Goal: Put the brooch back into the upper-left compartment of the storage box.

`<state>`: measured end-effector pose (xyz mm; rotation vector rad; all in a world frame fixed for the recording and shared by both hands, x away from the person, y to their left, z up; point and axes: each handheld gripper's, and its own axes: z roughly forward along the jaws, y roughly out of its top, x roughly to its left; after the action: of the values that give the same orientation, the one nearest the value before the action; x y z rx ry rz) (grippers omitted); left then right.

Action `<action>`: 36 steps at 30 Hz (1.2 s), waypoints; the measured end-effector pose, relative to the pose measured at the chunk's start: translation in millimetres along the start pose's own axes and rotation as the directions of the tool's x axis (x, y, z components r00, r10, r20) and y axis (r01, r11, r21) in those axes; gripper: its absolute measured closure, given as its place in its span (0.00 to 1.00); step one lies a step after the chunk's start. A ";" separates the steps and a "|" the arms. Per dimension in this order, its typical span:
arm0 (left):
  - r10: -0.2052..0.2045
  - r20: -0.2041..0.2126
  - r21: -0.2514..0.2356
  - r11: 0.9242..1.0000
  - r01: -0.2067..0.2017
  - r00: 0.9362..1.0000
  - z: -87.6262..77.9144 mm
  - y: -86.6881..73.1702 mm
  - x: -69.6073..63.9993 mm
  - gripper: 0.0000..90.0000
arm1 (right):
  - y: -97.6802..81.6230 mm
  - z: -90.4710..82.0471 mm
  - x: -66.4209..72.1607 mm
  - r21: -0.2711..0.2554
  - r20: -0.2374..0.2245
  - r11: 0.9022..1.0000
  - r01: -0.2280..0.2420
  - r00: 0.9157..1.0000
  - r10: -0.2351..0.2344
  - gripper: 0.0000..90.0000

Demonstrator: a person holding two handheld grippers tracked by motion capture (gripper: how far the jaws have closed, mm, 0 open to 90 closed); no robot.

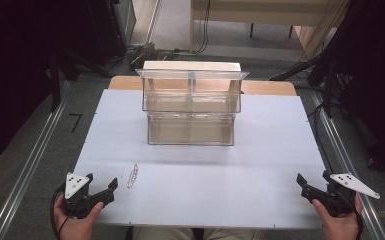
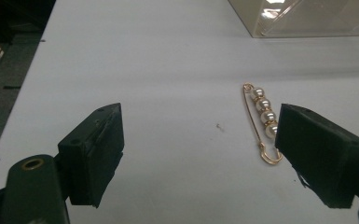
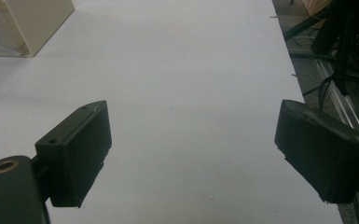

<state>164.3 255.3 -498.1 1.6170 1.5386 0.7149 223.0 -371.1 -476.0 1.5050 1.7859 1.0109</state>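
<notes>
Held low at the near edge of the white table (image 1: 200,165): left gripper (image 1: 102,191) at about seven o'clock, jaws spread wide with nothing between them; right gripper (image 1: 314,189) at about five o'clock, jaws likewise apart and empty. Just beyond the left gripper, toward one o'clock of it, lay the pearl brooch pin (image 1: 132,176), flat on the tabletop, near the jaws but not touching them. Judged to be the reach for the pin: best done by shifting the left gripper (image 2: 200,154) rightward until the pin sat midway between the jaws, lowering the tips to the surface, and closing across the row of pearls rather than the thin wire, which would likely slip. Seen close in the left gripper view: four pearls with gold spacers on a gold safety-pin frame (image 2: 263,122), lying beside the inner face of the right-hand jaw; from the high view, merely a pale short strip. Farther off, at twelve o'clock, stood the clear two-tier box (image 1: 191,102), whole from above, a mere corner (image 3: 9,28) in the right gripper view, well apart from the right gripper (image 3: 193,154).
</notes>
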 end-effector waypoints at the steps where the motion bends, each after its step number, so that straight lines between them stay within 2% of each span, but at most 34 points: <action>1: 0.000 0.000 0.004 1.000 0.000 1.000 2.3 0.0 -1.7 0.18 | 0.0 0.0 0.0 0.000 0.000 1.000 0.000 1.000 0.000 0.10; 4: -0.006 0.013 0.026 1.000 0.006 1.000 11.8 0.8 -5.9 0.18 | -0.1 0.6 0.6 0.001 0.005 1.000 -0.005 1.000 0.005 0.10; 7: 0.011 0.031 0.051 0.999 -0.013 0.999 22.0 1.3 -12.8 0.18 | -0.2 0.9 1.0 0.002 0.007 1.000 -0.002 1.000 0.002 0.10; 10: 0.028 0.037 0.056 0.998 -0.030 0.999 24.8 1.0 -15.8 0.18 | -0.4 2.1 1.2 0.007 0.008 1.000 0.007 1.000 -0.007 0.10; 15: 0.023 0.060 0.064 0.998 -0.027 0.998 27.9 0.9 -15.8 0.18 | -0.5 3.0 1.9 0.007 0.012 1.000 0.013 1.000 -0.014 0.11; 22: 0.043 0.063 0.067 0.997 -0.047 0.997 33.1 1.7 -19.5 0.18 | -0.7 3.9 1.5 0.017 0.015 1.000 0.000 1.000 -0.001 0.11; 25: 0.058 0.062 0.072 0.995 -0.063 0.996 37.3 2.1 -22.1 0.18 | -0.7 4.0 1.3 0.013 0.018 1.000 0.009 1.000 -0.010 0.11; 36: 0.070 0.063 0.084 0.994 -0.075 0.996 44.9 3.0 -26.7 0.18 | -1.3 5.4 0.3 0.022 0.019 1.000 0.006 1.000 -0.007 0.11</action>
<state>200.1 222.2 -516.9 1.7501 1.4921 0.6410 226.7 -370.0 -480.0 1.5159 1.7924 0.9735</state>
